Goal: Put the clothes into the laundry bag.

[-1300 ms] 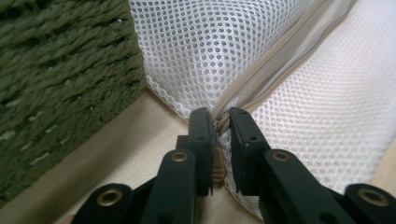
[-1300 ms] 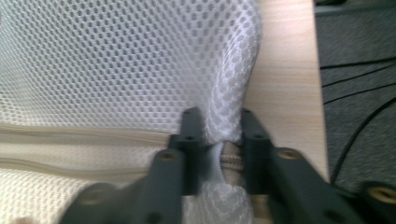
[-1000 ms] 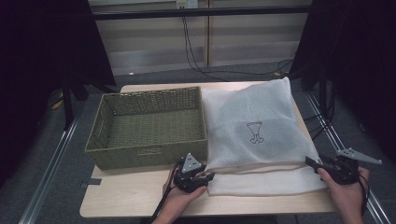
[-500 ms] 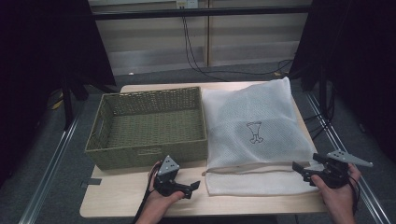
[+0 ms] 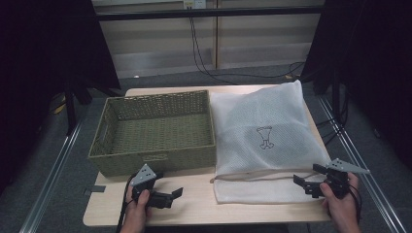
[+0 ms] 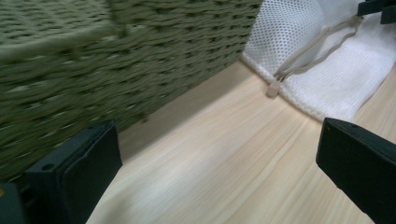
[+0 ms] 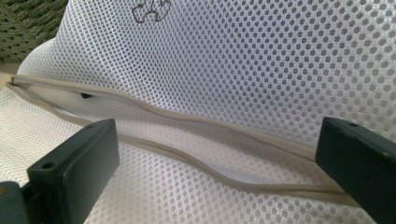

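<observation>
While both jaws gape empty, we log left gripper (image 5: 167, 196) beside basket (image 5: 153, 130), right gripper (image 5: 307, 180) at mesh bag (image 5: 262, 136).

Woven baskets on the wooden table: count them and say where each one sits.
1. The olive-green woven rectangular basket sits on the left half of the light wooden table, beside the white mesh zip bag. Its inside looks empty.

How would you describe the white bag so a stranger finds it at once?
On the light wooden table, look right of the olive woven basket. The white mesh bag lies flat there; it alone has a beige zipper, partly open, and a small dark drawing.
</observation>
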`<state>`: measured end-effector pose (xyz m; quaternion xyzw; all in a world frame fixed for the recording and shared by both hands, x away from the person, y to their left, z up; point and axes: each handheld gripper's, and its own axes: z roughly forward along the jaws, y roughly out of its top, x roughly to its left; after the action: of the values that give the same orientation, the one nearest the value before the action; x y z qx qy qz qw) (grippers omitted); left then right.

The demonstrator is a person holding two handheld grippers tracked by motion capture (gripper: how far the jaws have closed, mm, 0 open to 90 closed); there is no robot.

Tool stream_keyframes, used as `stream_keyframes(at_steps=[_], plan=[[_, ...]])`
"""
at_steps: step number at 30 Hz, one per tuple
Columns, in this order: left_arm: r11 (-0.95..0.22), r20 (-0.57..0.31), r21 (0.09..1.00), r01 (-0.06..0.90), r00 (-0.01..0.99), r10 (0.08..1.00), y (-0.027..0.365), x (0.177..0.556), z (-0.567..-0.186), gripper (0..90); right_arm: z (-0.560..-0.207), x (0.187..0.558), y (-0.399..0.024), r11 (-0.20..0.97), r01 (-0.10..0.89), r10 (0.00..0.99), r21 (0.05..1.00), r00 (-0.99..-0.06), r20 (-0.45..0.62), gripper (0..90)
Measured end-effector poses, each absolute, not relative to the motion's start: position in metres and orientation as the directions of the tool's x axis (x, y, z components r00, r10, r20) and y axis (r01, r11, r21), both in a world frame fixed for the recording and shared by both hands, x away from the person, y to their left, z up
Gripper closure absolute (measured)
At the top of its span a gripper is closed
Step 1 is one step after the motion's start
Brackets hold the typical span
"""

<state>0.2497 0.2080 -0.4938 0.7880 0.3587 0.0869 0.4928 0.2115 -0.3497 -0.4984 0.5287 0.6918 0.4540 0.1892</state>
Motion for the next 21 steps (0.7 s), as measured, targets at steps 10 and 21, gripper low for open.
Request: stream_keyframes(at_steps=[10,21], plan=[[-0.170,-0.235,0.859,0.483,0.666,0.708,0.274,0.249,-0.491,0.0,-0.497,0.214,-0.346,0.044,0.558,0.900,0.828,-0.382,0.210,0.3],[-0.166,-0.230,0.852,0.496,0.640,0.733,0.285,0.252,-0.495,0.0,-0.497,0.214,-0.346,0.046,0.562,0.900,0.826,-0.382,0.210,0.6]])
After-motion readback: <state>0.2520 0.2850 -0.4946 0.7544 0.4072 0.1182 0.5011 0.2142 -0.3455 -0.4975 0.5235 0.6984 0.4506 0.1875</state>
